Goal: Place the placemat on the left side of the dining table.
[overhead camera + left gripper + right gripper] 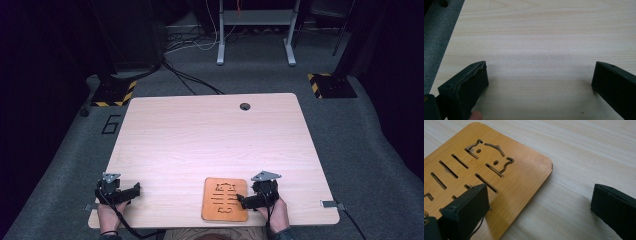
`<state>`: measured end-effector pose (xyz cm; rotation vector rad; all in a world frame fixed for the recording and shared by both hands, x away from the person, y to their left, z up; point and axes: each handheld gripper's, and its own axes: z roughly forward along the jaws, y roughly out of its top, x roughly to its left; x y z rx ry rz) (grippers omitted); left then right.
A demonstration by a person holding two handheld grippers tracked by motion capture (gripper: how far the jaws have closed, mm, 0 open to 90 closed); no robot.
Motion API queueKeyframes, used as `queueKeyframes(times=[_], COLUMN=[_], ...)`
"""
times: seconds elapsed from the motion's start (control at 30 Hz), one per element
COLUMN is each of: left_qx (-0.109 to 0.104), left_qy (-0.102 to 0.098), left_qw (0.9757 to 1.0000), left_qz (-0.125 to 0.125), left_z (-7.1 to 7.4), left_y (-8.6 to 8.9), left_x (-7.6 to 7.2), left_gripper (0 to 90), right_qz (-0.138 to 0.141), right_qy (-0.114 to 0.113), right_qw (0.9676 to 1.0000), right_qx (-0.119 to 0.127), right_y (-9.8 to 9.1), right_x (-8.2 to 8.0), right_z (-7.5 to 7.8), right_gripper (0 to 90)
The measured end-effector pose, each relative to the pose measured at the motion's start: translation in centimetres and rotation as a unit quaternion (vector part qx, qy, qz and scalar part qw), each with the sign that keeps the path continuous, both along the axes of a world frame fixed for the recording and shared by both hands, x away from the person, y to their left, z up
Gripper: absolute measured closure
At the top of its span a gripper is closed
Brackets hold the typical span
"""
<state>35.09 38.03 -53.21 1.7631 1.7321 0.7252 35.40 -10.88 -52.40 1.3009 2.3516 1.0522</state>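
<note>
Grey carpet and cable runs surround the pale wooden bench (210, 135), and near its front edge lies a flat bamboo board (225, 199) with cut-out slots. It looks thin, stiff and light, smooth enough to slide, so I'd pinch it by an edge or corner rather than from above. At that board's right edge, the right hand-held gripper (539, 202) has its jaws spread wide, straddling the edge. Well apart at the left, the left hand-held gripper (540, 77) gapes over bare wood.
</note>
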Motion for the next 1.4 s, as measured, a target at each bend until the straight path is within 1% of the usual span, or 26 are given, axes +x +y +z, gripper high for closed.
queueKeyframes(times=[0.03,0.17,0.2,0.23,0.37,0.4,0.43,0.47,0.63,0.73,1.0,1.17,1.3,1.33,1.37,1.4], left_qx=[0.0,0.0,0.0,0.0,0.001,0.0,0.001,0.001,0.001,0.001,-0.001,-0.001,0.0,-0.001,-0.001,-0.001], left_qy=[0.0,0.0,0.0,0.0,0.0,0.0,0.0,0.0,0.0,0.0,-0.002,-0.002,-0.001,-0.001,-0.001,-0.001], left_qw=[1.0,1.0,1.0,1.0,1.0,1.0,1.0,1.0,1.0,1.0,1.0,1.0,1.0,1.0,1.0,1.0], left_qz=[0.0,0.0,0.0,0.0,0.0,0.0,0.0,0.0,0.0,0.0,-0.001,-0.001,-0.001,-0.001,-0.001,-0.001], left_z=[0.0,0.0,0.0,0.0,0.0,0.0,0.0,0.0,0.0,0.0,0.0,0.0,0.0,0.0,0.0,0.0], left_y=[0.0,0.0,0.0,0.0,0.0,0.0,0.0,0.0,0.0,0.0,0.0,0.0,0.0,0.0,0.0,0.0], left_x=[0.0,0.0,0.0,0.0,0.0,0.0,0.0,0.0,0.0,0.0,0.0,0.0,0.0,0.0,0.0,0.0], left_gripper=[0.2,0.2,0.2,0.2,0.2,0.2,0.2,0.2,0.3,0.2,0.2,0.2,0.2,0.2,0.2,0.2], right_qz=[0.0,0.003,0.005,0.002,0.004,0.01,0.008,0.011,0.013,0.013,0.024,0.019,0.022,0.018,0.016,0.007], right_qy=[0.004,0.003,-0.001,0.002,-0.002,-0.005,-0.003,-0.007,-0.008,-0.009,-0.008,-0.009,-0.01,-0.009,-0.008,-0.006], right_qw=[1.0,1.0,1.0,1.0,1.0,0.9999,0.9999,0.9999,0.9999,0.9999,0.9997,0.9998,0.9996,0.9996,0.9994,0.9993], right_qx=[0.001,0.003,0.001,0.003,0.004,0.004,0.006,0.008,0.006,0.003,0.002,0.002,0.013,0.018,0.028,0.037], right_y=[-0.1,-0.5,-0.7,-0.8,-1.3,-1.5,-1.6,-1.8,-2.4,-2.5,-2.8,-3.1,-3.4,-3.6,-3.8,-4.1], right_x=[-0.1,-0.1,-0.1,-0.2,-0.2,-0.2,-0.3,-0.3,-0.3,-0.3,-0.2,-0.3,-0.3,-0.3,-0.3,-0.3], right_z=[0.0,0.0,0.0,0.0,-0.1,-0.1,-0.2,-0.2,-0.2,-0.2,-0.2,-0.2,-0.3,-0.3,-0.3,-0.3], right_gripper=[1.1,1.0,0.9,0.9,1.0,1.0,1.0,1.0,0.8,0.6,0.6,0.5,1.1,1.2,1.3,1.9])
